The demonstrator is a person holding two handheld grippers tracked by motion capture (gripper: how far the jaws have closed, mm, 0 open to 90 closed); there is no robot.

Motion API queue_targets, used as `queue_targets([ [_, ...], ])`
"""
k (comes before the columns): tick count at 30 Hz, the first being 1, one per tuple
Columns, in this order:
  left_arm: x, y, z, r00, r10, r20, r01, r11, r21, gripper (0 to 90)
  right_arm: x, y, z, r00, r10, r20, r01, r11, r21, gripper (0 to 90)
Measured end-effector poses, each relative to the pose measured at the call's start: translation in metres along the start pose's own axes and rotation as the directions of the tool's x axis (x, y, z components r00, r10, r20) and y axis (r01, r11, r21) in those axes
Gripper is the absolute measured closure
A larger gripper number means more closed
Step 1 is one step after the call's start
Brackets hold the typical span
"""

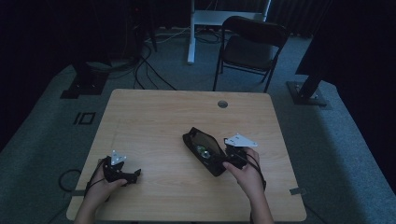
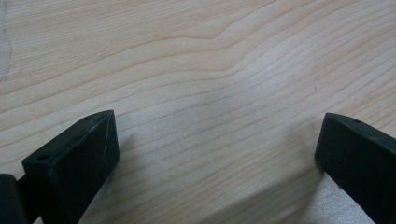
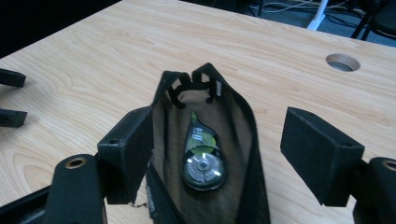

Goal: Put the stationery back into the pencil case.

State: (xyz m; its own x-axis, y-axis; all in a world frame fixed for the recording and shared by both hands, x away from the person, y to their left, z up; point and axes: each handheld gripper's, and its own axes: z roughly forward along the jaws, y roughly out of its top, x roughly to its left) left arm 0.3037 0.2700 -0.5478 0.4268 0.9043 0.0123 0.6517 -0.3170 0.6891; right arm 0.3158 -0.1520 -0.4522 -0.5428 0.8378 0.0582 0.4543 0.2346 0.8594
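Jaws wide on both: right gripper (image 3: 224, 154) straddles the open black fabric pouch (image 1: 204, 150) holding a green-and-clear tape dispenser (image 3: 201, 156), probably steadying its mouth; left gripper (image 1: 120, 169) rests idle lower left on the pale wooden table (image 1: 154, 116).

Wooden table (image 1: 154, 121) on grey carpet, dark room. Left hand (image 1: 103, 186) holds the left tool (image 1: 135, 176) low at the table's near-left, grey plate on top, tips pointing right. Right hand (image 1: 246, 173) holds the right tool (image 1: 223, 158) at the near-right, right against an open black pouch (image 1: 205, 150) lying diagonally on the table; something small and greenish sits inside the pouch. Round cable hole (image 1: 222, 104) near the far edge. Black folding chair (image 1: 250, 46) beyond the table, cables (image 1: 149, 70) on the floor.
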Motion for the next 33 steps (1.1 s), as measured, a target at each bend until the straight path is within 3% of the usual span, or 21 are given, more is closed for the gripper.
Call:
queue_targets([
  [5,0.000,0.000,0.000,1.0000,0.000,0.000,0.000,1.0000,0.000,0.1,-0.008,-0.004,-0.009,0.9998,0.011,0.019,-0.011,1.000,-0.006,21.1],
  [16,0.000,0.000,0.000,1.0000,0.000,0.000,0.000,1.0000,0.001,0.2,-0.031,-0.017,-0.031,0.9959,0.022,0.088,-0.020,1.000,-0.018,21.3],
  [25,0.000,0.000,0.000,1.0000,0.001,0.000,-0.001,1.0000,0.001,0.1,-0.058,-0.041,-0.046,0.9873,0.060,0.147,-0.059,0.998,-0.010,21.3],
  [33,0.000,0.000,0.000,1.0000,0.002,0.000,-0.002,1.0000,0.002,0.1,-0.075,-0.062,-0.053,0.9833,0.084,0.161,-0.084,0.996,-0.007,20.7],
])
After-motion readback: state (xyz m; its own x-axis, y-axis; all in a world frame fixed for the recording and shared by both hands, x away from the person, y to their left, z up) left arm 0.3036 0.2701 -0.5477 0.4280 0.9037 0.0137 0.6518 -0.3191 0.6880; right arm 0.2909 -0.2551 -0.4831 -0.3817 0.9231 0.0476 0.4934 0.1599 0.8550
